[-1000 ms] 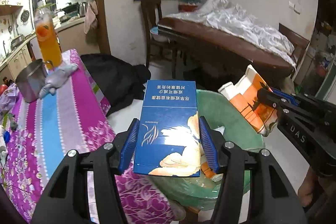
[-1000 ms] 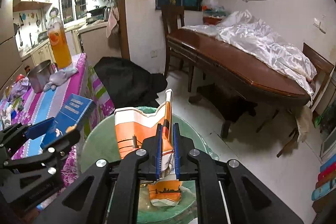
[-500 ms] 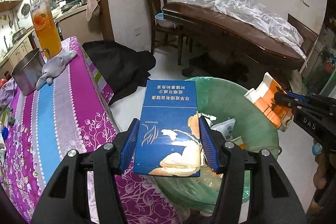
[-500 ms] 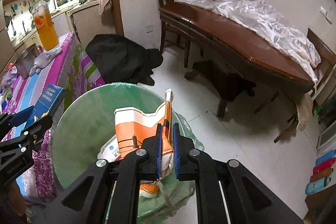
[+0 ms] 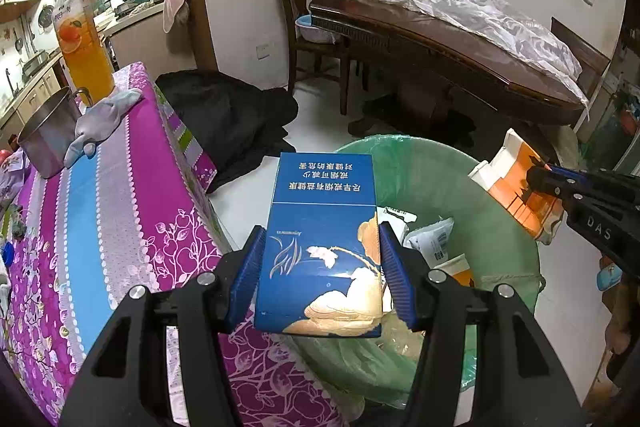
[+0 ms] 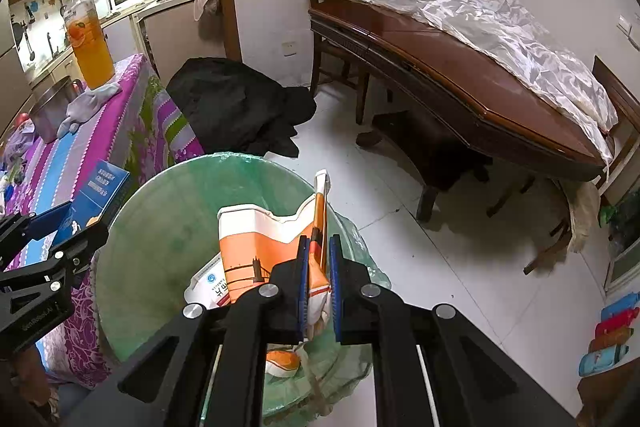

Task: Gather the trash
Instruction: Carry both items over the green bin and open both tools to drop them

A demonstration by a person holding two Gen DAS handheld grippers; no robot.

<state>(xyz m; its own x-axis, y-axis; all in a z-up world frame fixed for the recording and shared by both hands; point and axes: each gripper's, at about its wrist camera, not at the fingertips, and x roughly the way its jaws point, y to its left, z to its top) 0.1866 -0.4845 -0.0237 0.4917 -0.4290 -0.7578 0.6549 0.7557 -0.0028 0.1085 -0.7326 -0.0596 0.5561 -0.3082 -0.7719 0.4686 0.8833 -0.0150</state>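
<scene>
My left gripper (image 5: 320, 267) is shut on a blue cigarette carton (image 5: 320, 239) and holds it above the near left rim of a trash bin lined with a green bag (image 5: 432, 171). My right gripper (image 6: 319, 283) is shut on a flattened orange and white carton (image 6: 264, 243) over the bin's mouth (image 6: 152, 227). The orange carton also shows at the right of the left wrist view (image 5: 516, 187). The bin holds white wrappers (image 5: 430, 239) and orange scraps.
A table with a purple and blue cloth (image 5: 104, 211) stands left of the bin, with a steel pot (image 5: 44, 135), a grey glove (image 5: 100, 119) and an orange drink bottle (image 5: 82, 55). A black bag (image 6: 236, 107) lies on the floor behind. A brown dining table (image 6: 460, 79) stands right.
Both grippers have moved in over the bin and lower. The orange carton now hangs over the bin's inside. Both grips are unchanged.
</scene>
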